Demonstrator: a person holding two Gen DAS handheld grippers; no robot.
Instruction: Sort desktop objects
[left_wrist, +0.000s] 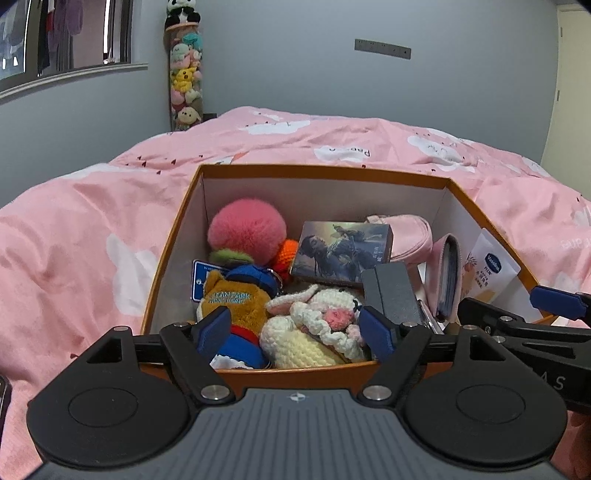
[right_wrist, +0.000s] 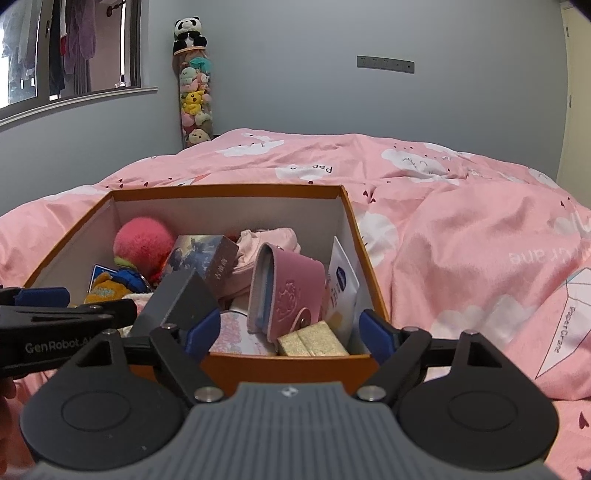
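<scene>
An orange cardboard box sits on a pink bed, full of small things: a pink fluffy ball, a brown plush bear, a crocheted sheep, a picture card box, a dark grey block, a pink card holder, a Vaseline sachet and gold packets. My left gripper is open and empty at the box's near edge. My right gripper is open and empty at the near right corner.
The pink cloud-print duvet surrounds the box. A tall tube of plush toys stands in the far wall corner. A window is at the left. Each gripper shows at the edge of the other's view.
</scene>
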